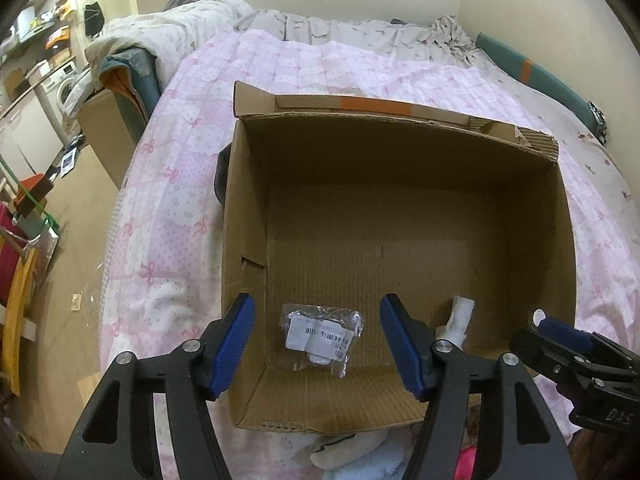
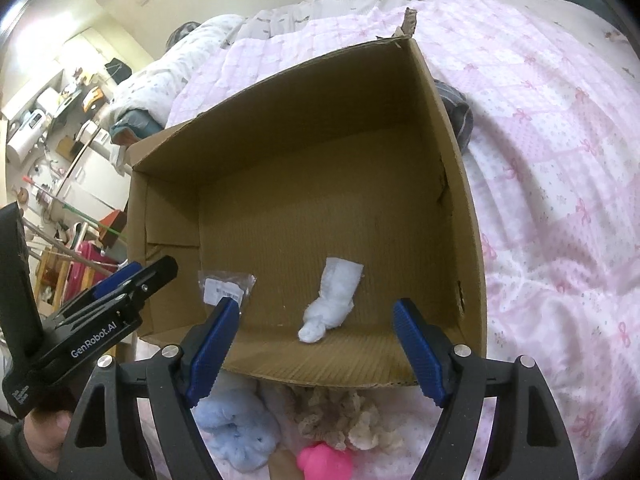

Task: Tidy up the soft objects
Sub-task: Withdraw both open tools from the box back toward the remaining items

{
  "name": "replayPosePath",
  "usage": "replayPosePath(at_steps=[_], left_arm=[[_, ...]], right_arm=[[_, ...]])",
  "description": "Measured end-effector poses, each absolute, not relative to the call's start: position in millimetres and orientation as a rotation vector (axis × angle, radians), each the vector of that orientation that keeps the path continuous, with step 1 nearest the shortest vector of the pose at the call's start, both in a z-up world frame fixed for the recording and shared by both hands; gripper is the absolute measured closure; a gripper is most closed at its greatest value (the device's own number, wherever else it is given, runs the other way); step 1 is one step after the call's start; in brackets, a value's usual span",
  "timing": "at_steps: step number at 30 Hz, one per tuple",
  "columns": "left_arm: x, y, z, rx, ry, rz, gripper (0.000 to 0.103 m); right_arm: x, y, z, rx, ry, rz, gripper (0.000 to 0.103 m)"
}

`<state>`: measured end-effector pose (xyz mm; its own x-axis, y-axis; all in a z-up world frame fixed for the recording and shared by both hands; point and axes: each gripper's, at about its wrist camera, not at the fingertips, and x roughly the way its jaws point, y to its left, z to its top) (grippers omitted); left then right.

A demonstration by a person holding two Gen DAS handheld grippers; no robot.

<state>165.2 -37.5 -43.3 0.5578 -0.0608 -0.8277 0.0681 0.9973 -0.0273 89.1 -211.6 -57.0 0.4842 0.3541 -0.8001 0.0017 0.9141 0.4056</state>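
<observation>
An open cardboard box stands on the bed. On its floor lie a clear plastic packet with a barcode label and a knotted white cloth. My left gripper is open above the box's near edge, over the packet, holding nothing. My right gripper is open too, over the near wall in line with the white cloth. In front of the box lie a light blue plush, a beige fluffy toy and a pink soft toy.
The box sits on a pink-and-white quilt. A dark grey item lies against the box's outer wall. A rumpled duvet is heaped at the bed's head. Beyond the left bed edge are floor clutter and shelves.
</observation>
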Motion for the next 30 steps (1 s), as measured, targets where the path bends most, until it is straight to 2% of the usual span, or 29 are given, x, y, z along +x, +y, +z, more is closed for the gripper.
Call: replayPosePath(at_steps=[21,30], left_arm=[[128,-20,-4,0.005,0.898,-0.039,0.041],[97,-3,-1,-0.041,0.929,-0.028,0.041]], right_arm=[[64,-217,-33,0.329,1.000,0.207,0.019],[36,-219,-21,0.287,0.959,0.165,0.019]])
